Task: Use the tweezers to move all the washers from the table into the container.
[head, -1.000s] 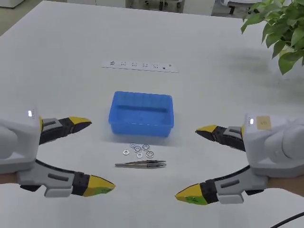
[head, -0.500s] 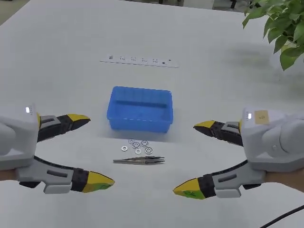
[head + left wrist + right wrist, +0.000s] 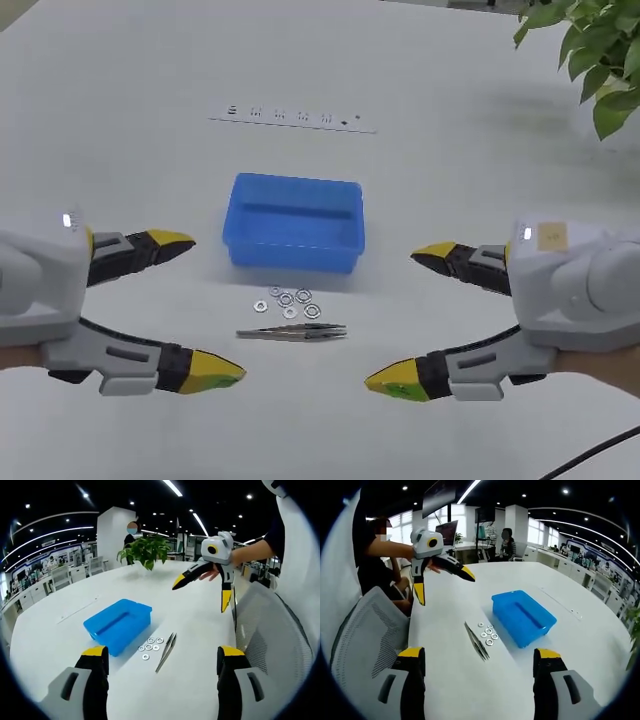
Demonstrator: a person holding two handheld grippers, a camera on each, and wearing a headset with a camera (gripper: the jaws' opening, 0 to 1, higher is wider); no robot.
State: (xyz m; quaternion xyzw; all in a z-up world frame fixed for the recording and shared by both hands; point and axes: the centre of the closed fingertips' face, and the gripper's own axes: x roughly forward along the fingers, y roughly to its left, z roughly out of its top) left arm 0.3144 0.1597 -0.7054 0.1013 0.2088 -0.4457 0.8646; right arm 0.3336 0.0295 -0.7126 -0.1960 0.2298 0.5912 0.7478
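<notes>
The left gripper (image 3: 215, 306) and the right gripper (image 3: 392, 318) hang over the near part of the table (image 3: 450, 150), one at each side of the work; each has its jaws spread wide apart with nothing between them. The jaws are long tapering wedges, dark grey along the shank and capped in glossy yellow at the points; they are set into smooth pale-grey plastic bodies. The table is a broad, matt, off-white surface; in the gripper views its outline curves.

The tweezers (image 3: 292, 332) lie flat on it between the two grippers, a slim pair of bright steel blades, crosswise to the person; they are well apart from both grippers. Just beyond them, between tweezers and container, the washers (image 3: 290, 303) lie in a loose cluster; they are small, flat, silvery rings, some touching one another, all on the tabletop outside the container. The container (image 3: 290, 258) is a shallow rectangular tray of blue plastic with rounded corners and faintly ribbed walls.

Farther back a long, thin white socket strip (image 3: 290, 117) sits flush in the tabletop; a leafy green plant (image 3: 590, 60) stands at the far right. In the left gripper view a chair (image 3: 270, 630) with a pale mesh back stands at the table's edge.
</notes>
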